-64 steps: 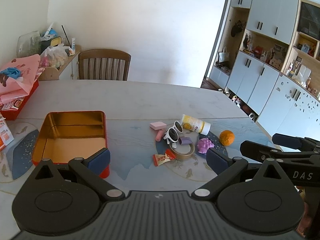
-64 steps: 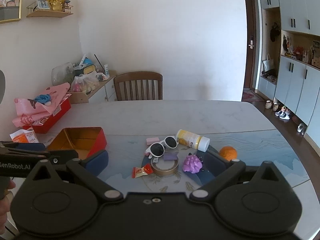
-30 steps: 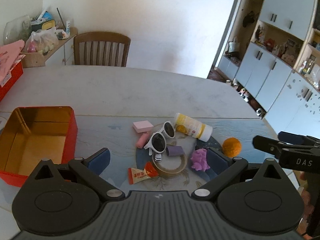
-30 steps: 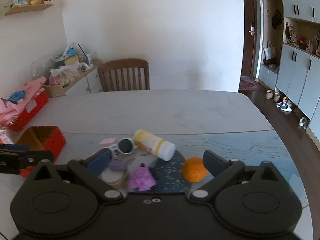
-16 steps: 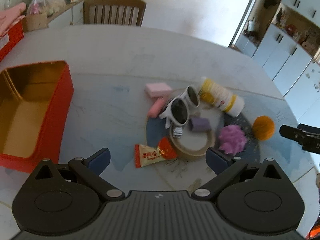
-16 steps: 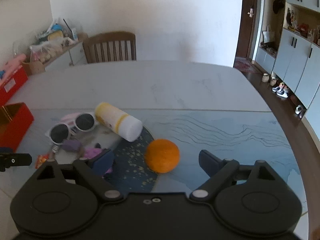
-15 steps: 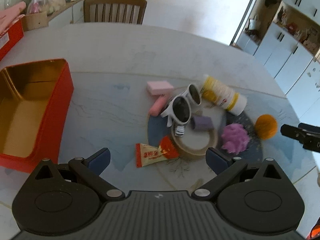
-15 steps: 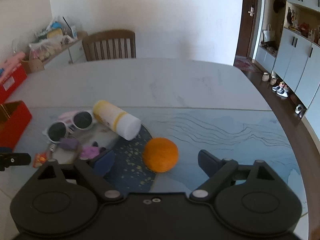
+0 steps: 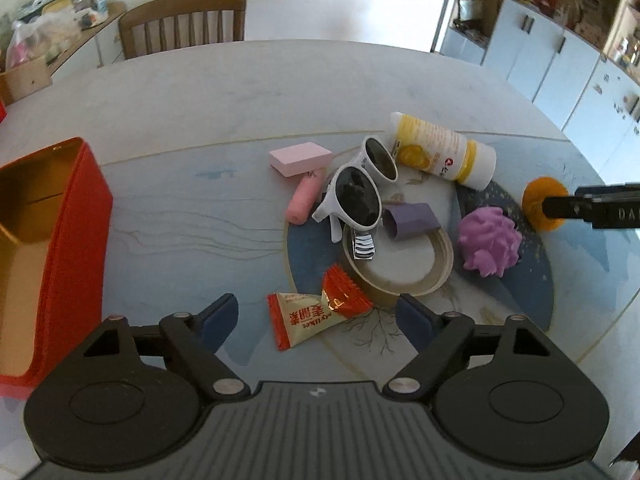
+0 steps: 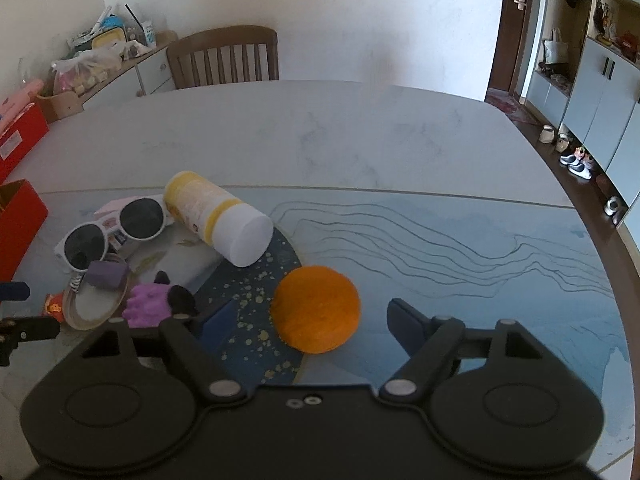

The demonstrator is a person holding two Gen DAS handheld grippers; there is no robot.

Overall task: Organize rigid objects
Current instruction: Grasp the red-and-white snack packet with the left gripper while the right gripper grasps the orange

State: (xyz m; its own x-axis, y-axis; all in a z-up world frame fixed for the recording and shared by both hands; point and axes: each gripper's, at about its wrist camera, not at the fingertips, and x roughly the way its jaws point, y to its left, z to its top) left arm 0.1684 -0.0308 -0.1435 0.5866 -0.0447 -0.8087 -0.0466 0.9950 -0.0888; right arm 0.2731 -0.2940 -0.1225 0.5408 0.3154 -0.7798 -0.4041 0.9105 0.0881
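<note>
**Desk:** What does the frame show?

**Photographer:** A person's two grippers over a cluttered surface (image 9: 200,92). The left gripper (image 9: 316,320) has its jaws wide but closing, the snack packet (image 9: 312,316) lying between the pads, which do not press on it. The right gripper (image 10: 308,320) is likewise wide and closing around the orange (image 10: 316,308), with a gap visible on the right pad's side; nothing is gripped.

**Desk:** And the sorting itself?

**Photographer:** By my reading, barely begun. The red tin (image 9: 52,248) at the surface's left edge stands open, and the part of it in view holds nothing. Everything else sits in one heap toward the near edge: white sunglasses (image 9: 356,192) resting partly on a tape roll (image 9: 400,264), a purple block (image 9: 412,220) on that roll's rim, a purple toy (image 9: 488,244) just beside it, a yellow-and-white bottle (image 9: 440,152) on its side, a pink eraser (image 9: 300,158) and a pink tube (image 9: 302,202) toward the far side.

**Desk:** What remains?

**Photographer:** All of it, apparently. The packet and orange look like the first picks; every item is yet to be moved.
</note>
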